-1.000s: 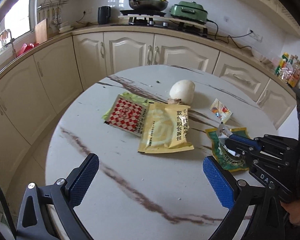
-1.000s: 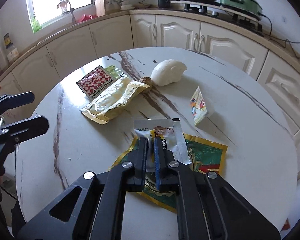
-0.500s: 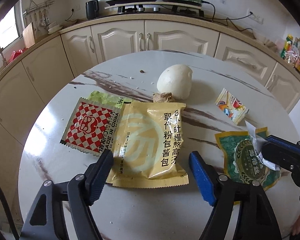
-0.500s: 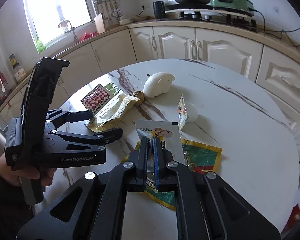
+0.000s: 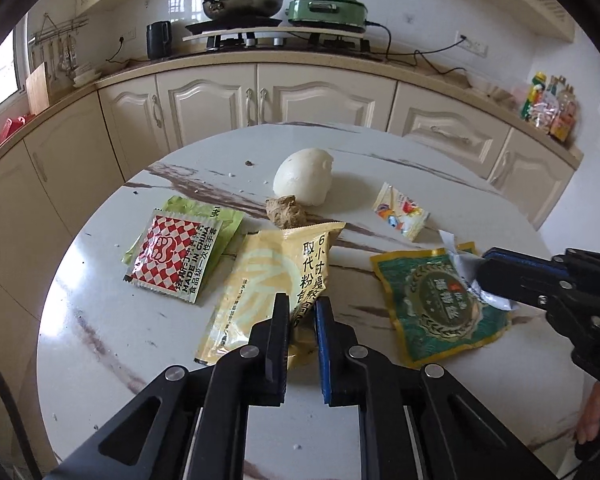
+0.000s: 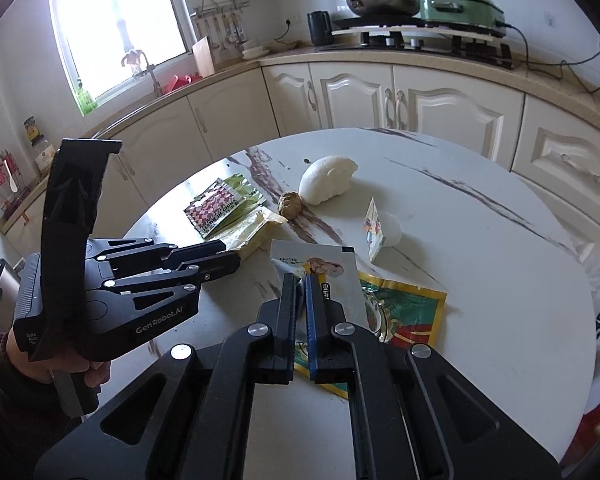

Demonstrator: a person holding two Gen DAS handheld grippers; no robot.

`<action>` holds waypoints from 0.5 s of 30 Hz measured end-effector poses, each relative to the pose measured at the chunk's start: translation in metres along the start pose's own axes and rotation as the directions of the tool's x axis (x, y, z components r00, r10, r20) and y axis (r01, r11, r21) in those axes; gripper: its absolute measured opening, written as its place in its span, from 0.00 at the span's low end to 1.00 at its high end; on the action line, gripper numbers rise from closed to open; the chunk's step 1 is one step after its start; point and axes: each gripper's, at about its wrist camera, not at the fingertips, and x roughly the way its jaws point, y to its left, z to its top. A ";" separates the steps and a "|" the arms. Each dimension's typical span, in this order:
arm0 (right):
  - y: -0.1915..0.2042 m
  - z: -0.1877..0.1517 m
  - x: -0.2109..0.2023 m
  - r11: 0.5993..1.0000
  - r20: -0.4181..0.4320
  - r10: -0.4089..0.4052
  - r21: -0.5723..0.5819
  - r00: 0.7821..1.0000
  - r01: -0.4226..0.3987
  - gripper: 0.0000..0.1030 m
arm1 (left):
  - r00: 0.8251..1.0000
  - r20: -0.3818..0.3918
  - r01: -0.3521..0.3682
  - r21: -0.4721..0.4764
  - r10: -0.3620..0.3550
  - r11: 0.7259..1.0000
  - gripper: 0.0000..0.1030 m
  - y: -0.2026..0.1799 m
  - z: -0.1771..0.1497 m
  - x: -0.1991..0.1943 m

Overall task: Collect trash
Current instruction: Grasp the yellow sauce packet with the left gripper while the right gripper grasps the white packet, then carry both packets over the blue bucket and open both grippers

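My left tongs [image 5: 302, 312] were clenched on the near end of the long yellow plastic sauce packet [image 5: 260, 284], which lay on the round white marble worktop [image 5: 112, 344] with its long axis running away from me toward the white steamed bun [image 5: 304, 182]. My right tongs [image 6: 299, 292] gripped a small white foil sachet [image 6: 324, 276], its long axis pointing away from me, above the flat green-and-gold pouch [image 6: 404, 308].
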 end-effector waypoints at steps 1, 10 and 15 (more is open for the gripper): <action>0.002 0.000 -0.003 1.000 0.003 0.000 -0.002 1.000 0.000 0.05 | 1.000 0.012 0.016 -0.004 -0.016 1.000 0.08 -0.002 -0.002 -0.008; 0.036 0.005 -0.040 0.999 0.042 -0.007 -0.032 0.999 0.008 0.05 | 0.990 0.090 0.111 -0.031 -0.108 0.993 0.06 0.003 -0.020 -0.076; 0.064 0.007 -0.054 0.999 0.056 0.001 -0.053 0.998 0.002 0.05 | 0.985 0.125 0.121 -0.039 -0.116 0.992 0.06 0.016 -0.041 -0.117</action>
